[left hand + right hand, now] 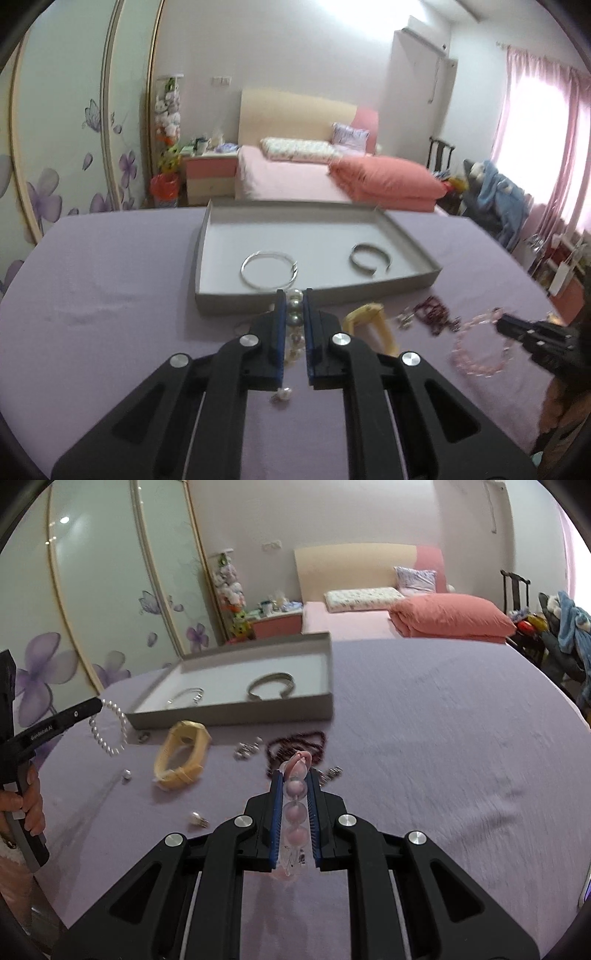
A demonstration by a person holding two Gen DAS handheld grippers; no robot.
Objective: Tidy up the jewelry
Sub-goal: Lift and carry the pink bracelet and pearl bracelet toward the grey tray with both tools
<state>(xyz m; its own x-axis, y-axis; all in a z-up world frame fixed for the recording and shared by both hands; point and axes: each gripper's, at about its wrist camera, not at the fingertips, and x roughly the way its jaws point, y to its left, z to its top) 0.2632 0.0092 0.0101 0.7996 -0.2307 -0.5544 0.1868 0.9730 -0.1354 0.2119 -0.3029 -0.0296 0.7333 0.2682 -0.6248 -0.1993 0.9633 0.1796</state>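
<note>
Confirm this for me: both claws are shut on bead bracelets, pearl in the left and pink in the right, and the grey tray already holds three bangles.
Wrong on the count: the grey tray holds two, a silver bangle and a darker open cuff, as the left wrist view shows. The left claw does grip the pearl bracelet, and the right claw the pink bracelet.

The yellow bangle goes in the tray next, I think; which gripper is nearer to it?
Left. The left gripper, shut on the pearl bracelet, hangs just beside the yellow bangle. The right gripper, shut on the pink bead bracelet, is farther off, past the dark red beads.
</note>
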